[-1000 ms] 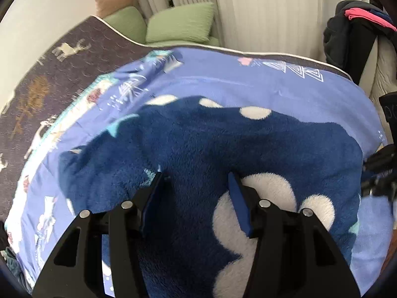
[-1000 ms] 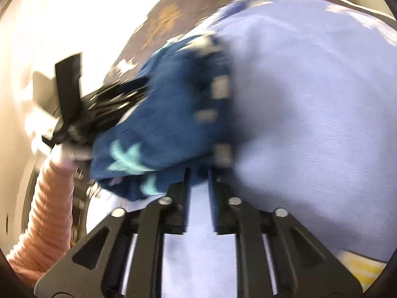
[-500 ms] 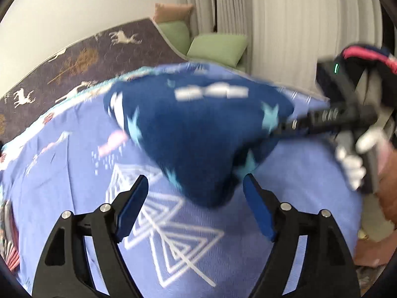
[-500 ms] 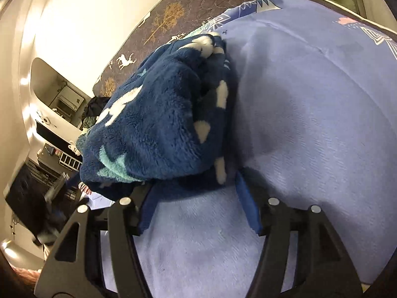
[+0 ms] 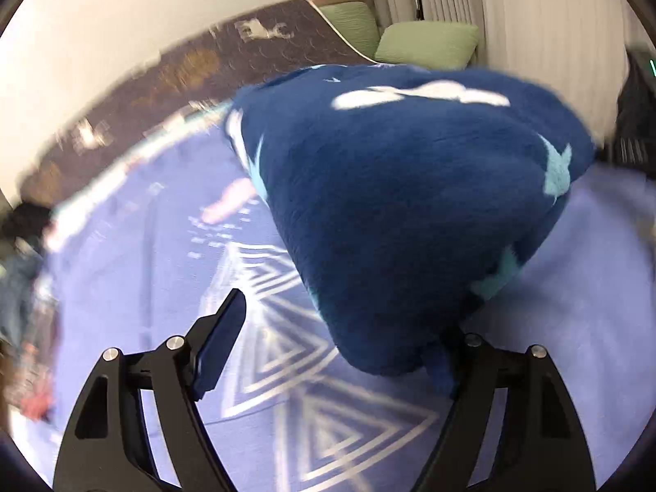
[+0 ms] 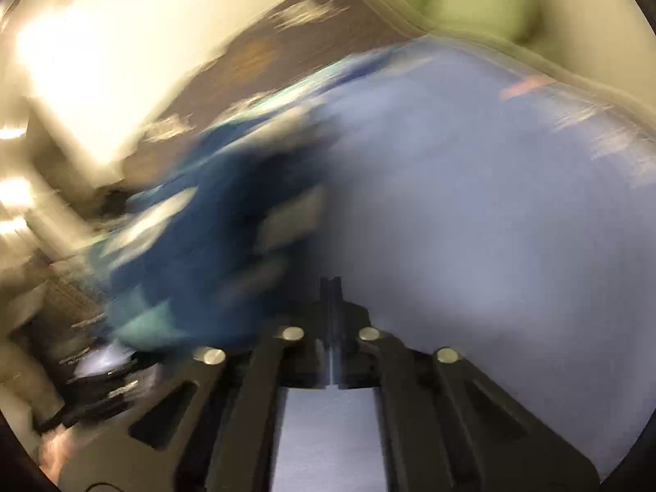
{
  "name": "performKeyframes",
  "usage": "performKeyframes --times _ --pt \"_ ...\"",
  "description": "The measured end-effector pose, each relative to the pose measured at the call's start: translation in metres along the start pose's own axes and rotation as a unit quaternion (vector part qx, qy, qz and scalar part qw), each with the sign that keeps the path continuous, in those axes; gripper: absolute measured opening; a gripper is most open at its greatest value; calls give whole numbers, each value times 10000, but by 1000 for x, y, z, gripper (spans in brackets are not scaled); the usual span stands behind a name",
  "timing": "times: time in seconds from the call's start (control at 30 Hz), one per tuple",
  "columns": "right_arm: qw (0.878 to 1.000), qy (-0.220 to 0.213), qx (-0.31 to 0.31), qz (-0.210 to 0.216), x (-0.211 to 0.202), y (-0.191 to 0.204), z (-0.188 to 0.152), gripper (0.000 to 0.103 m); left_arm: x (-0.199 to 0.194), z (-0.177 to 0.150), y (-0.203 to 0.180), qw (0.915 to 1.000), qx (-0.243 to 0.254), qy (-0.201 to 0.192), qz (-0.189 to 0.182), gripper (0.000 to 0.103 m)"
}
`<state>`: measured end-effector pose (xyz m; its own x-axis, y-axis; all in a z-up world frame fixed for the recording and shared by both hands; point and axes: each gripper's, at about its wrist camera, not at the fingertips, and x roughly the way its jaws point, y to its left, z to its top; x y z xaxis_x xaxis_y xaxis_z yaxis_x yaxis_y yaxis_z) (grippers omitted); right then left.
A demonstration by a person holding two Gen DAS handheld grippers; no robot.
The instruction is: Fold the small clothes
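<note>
A dark blue fleece garment (image 5: 402,205) with white clouds and teal stars lies bunched in a thick bundle on the light blue patterned bedsheet (image 5: 135,270). My left gripper (image 5: 344,336) is open; the bundle's near end sits between its fingers and hides the right fingertip. In the blurred right wrist view the same garment (image 6: 197,246) lies to the left of my right gripper (image 6: 331,287), whose fingers are pressed together with nothing seen between them, over bare sheet (image 6: 471,213).
A dark brown deer-patterned blanket (image 5: 172,69) runs along the far side by the white wall. Green cushions (image 5: 426,45) and a tan one lie at the head by the curtains. Dark clothes (image 5: 635,123) hang at the right edge.
My left gripper moved closer so the bundle now fills its open jaws. My right gripper went from open to shut and swung fast, blurring its view.
</note>
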<state>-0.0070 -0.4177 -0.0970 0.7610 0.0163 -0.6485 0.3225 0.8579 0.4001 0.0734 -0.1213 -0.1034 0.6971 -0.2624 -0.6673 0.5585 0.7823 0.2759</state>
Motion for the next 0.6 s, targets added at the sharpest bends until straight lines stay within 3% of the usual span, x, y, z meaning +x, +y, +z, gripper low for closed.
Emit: performKeyframes --times 0.03,0.1,0.17,0.23,0.27,0.3,0.33,0.37,0.5,0.53,0.57,0.6 --pt "9991 -53 401 -104 -4 -27 7 0 -1 -2 1 10000 -24 7 -27 78" --pt "9913 196 1182 544 -7 -62 10 0 -3 0 1 9994 -118 -32 -328 70" --pt "9942 224 824 647 -17 -56 7 0 -3 5 -5 9990 -57 -69 -438 70" --pt "9924 498 227 1098 -20 -27 -4 5 -3 8 -10 9992 10 -83 -382 70" --pt "9885 657 52 1364 -18 -13 -11 20 -4 9 -10 9992 -12 -78 -383 70" --pt "9836 802 -136 1610 -15 4 -18 53 -4 10 -9 9991 -56 -65 -409 70" --pt "9824 812 -230 1667 -13 13 -22 66 -4 10 -7 9989 -124 -49 -440 70" --pt "9827 773 -357 1645 -10 24 -25 70 -4 10 -4 9986 -222 -31 -475 70" --pt "9820 1070 -640 1418 31 52 -27 70 2 12 14 9935 -821 63 -791 71" --pt "9812 1136 -624 1427 39 55 -26 50 5 14 17 9919 -949 77 -835 72" --pt "9829 1103 -640 1325 43 59 -26 23 8 14 18 9920 -963 96 -811 72" --pt "9843 1144 -557 1226 46 60 -23 18 10 14 16 9940 -859 157 -658 72"
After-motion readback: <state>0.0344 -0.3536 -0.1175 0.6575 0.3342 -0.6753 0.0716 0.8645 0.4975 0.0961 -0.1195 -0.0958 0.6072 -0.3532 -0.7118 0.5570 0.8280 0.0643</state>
